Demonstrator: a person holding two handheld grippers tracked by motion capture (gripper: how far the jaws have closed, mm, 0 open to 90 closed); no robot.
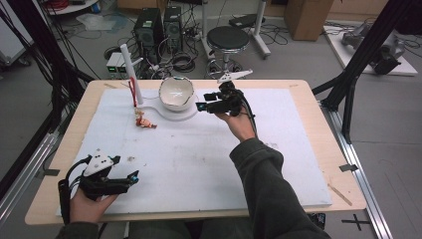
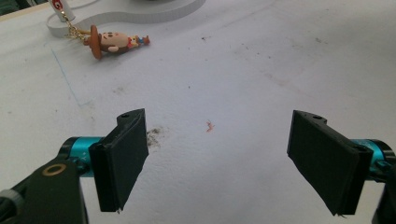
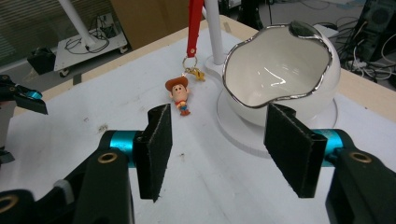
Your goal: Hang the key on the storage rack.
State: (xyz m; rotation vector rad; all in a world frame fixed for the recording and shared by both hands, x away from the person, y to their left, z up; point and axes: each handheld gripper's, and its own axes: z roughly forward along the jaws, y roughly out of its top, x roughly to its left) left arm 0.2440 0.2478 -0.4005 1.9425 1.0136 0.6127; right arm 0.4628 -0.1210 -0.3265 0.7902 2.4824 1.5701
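I see a small cowboy-figure keychain [image 1: 144, 121] lying flat on the white table mat [image 1: 199, 159], on its side. It has a brown hat, a large tan head, and a small red-and-blue body. A gold chain with a star-like charm joins it to a red strap [image 3: 194, 23] that hangs down from a white post [image 1: 130, 69]. From the right gripper view the figure [image 3: 179, 94] lies head toward the strap, feet toward the camera. It lies just beside the white stand base [image 1: 174, 115] carrying a white bowl [image 1: 176, 92] with a wavy silver rim; figure and base appear apart.
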